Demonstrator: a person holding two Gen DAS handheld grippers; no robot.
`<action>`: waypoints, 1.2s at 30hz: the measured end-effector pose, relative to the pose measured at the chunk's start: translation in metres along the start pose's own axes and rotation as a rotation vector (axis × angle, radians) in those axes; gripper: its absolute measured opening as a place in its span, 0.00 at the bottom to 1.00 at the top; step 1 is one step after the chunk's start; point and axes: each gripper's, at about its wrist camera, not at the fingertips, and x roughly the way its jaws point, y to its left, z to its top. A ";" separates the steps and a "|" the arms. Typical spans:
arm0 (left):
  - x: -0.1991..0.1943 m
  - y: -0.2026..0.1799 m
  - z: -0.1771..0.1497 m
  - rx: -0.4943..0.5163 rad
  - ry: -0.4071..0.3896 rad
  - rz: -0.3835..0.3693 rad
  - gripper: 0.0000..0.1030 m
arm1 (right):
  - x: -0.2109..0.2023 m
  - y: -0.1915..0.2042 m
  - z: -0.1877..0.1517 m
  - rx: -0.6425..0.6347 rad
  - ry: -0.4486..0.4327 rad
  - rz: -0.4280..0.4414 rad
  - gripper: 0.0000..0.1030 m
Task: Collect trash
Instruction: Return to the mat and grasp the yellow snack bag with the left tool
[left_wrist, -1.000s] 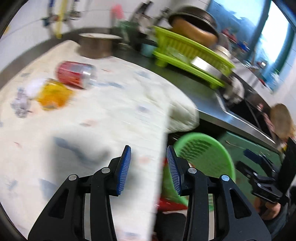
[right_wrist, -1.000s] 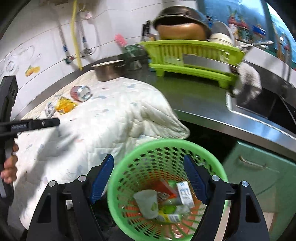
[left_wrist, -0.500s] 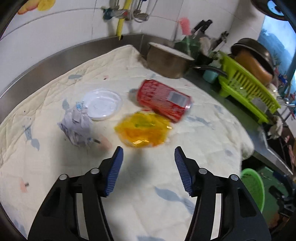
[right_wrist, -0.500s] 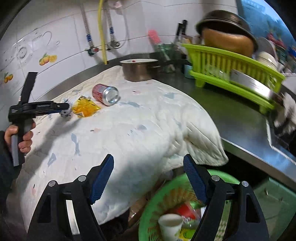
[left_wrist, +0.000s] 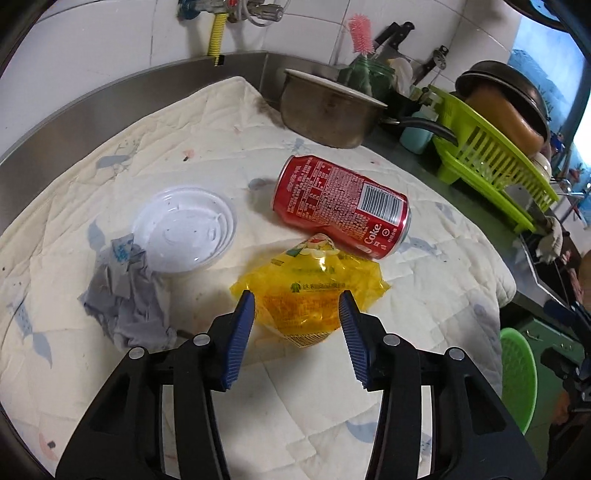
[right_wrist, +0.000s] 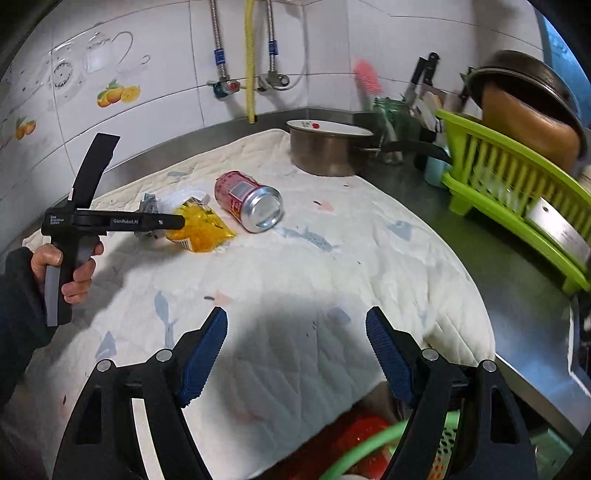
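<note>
red can (left_wrist: 341, 212): "Coke" in white beside its barcode, fine print unreadable | left gripper (right_wrist: 173, 221): body reads "GenRobot.AI", small "Data Acquisition System" behind it | yellow wrapper (left_wrist: 308, 295) touching the can: green print, unreadable
</note>
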 end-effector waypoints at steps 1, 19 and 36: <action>0.001 0.000 0.000 0.003 0.003 -0.004 0.37 | 0.003 0.001 0.003 -0.004 0.001 0.002 0.72; 0.016 0.005 -0.005 0.039 0.024 0.043 0.04 | 0.028 0.017 0.020 -0.059 0.013 0.017 0.72; -0.071 0.013 -0.050 -0.063 -0.096 0.072 0.01 | 0.108 0.039 0.109 -0.156 0.054 0.123 0.72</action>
